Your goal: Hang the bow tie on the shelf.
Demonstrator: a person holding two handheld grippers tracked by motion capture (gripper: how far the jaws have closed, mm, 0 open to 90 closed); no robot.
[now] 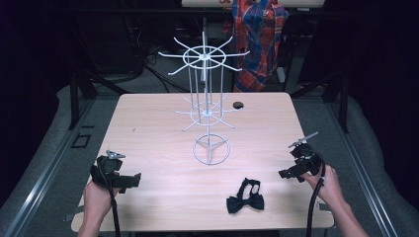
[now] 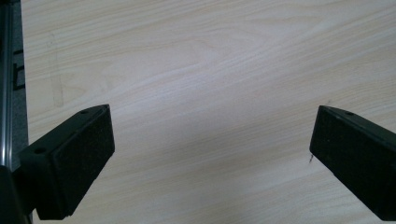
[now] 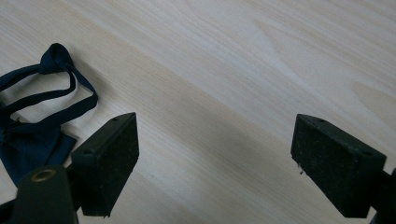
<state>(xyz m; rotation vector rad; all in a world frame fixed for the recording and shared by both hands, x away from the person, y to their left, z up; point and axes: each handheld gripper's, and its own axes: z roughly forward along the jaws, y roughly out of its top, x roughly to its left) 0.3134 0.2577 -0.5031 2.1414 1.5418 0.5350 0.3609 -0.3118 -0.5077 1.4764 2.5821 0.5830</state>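
Bow tie sits on the tabletop near our right hand-held gripper; both that and the left one are spread wide, empty. Looks soft and floppy, so we'd pinch the strap loop.

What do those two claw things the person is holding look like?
Both are black. The left claw and right claw each end in two blocky jaws with flat, rough pads and small screw holes. A grey plate sits on top of each, and a black cable trails back. The forearms look bare, without sleeves.
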